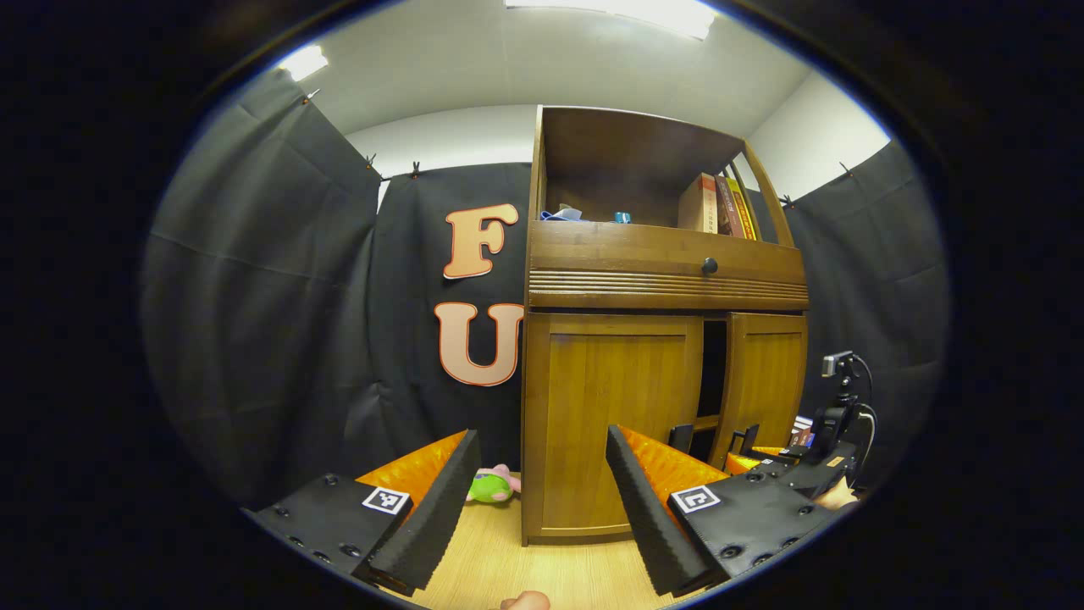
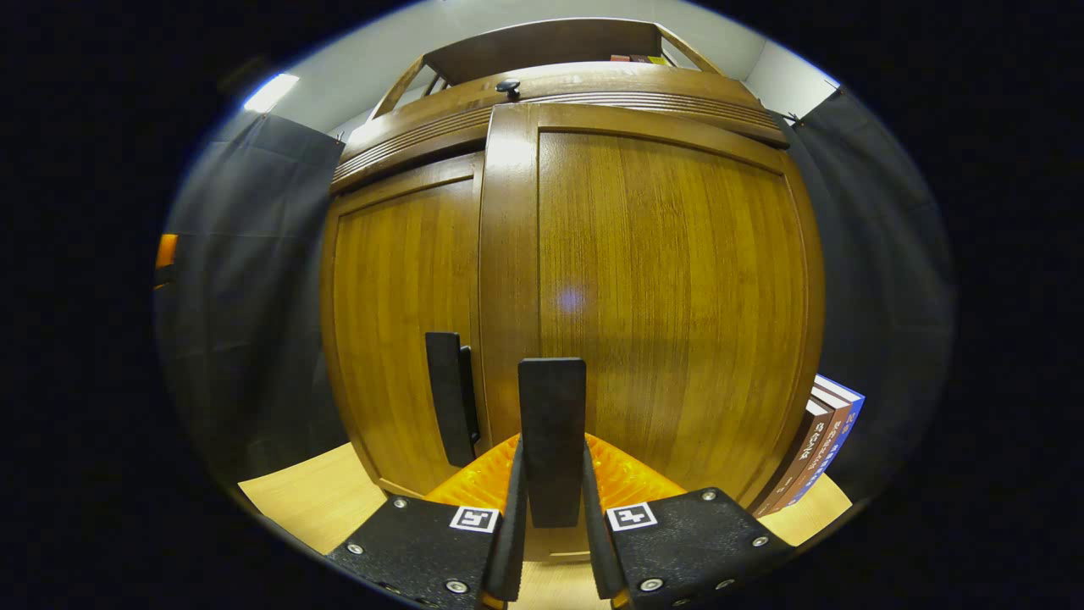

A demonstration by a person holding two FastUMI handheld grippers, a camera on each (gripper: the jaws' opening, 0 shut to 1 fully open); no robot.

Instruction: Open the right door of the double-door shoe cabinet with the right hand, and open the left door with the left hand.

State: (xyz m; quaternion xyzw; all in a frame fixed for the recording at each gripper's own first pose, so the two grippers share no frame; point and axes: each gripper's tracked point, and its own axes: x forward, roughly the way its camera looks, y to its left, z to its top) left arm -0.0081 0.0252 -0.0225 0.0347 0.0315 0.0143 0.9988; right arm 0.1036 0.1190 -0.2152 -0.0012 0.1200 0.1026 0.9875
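Right door (image 1: 765, 381) of the shoe cabinet (image 1: 665, 280) is seen ajar in the left gripper view, the left door (image 1: 614, 419) flush. The right claw (image 2: 551, 542) is pinched on a black handle (image 2: 551, 440) at the right door's edge. The left claw (image 1: 542, 500) is spread wide before the left door, apart from it.

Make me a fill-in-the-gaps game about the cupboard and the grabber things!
1. The right gripper is shut on the right door's black ____.
2. The left gripper has its fingers wide ____.
3. The soft toy on the floor beside the cabinet is mostly ____.
4. The drawer above the doors has one round black ____.

Missing words: handle; open; green; knob.
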